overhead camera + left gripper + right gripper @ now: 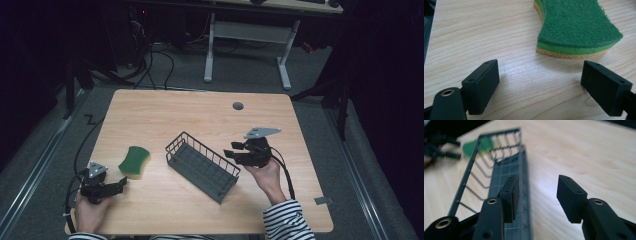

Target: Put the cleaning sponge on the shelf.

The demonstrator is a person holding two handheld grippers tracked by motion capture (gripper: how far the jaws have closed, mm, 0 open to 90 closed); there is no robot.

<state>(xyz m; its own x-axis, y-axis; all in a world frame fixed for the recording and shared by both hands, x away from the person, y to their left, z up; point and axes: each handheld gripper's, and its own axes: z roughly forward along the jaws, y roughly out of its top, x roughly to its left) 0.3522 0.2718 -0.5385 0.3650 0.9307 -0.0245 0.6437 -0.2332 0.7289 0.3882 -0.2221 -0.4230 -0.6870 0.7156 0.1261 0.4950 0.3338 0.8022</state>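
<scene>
Two hand-held claws hover over a wooden worktop (200,110) carrying a wire basket and a sponge.

The worktop is pale wood with a round grey grommet (238,106) at about 1 o'clock from its middle. The dark grey wire basket (202,166) lies diagonally at the centre, nothing seen inside it. The right claw (231,150), at 3 o'clock of the basket, has its jaws spread, one inside the basket's near end, the other outside its rim. The left claw (121,183), at 8 o'clock of the basket, is also spread, pinching nothing. The green sponge (134,161) with a tan underside lies flat just beyond it, at 1 o'clock of that claw, apart from the basket.
</scene>
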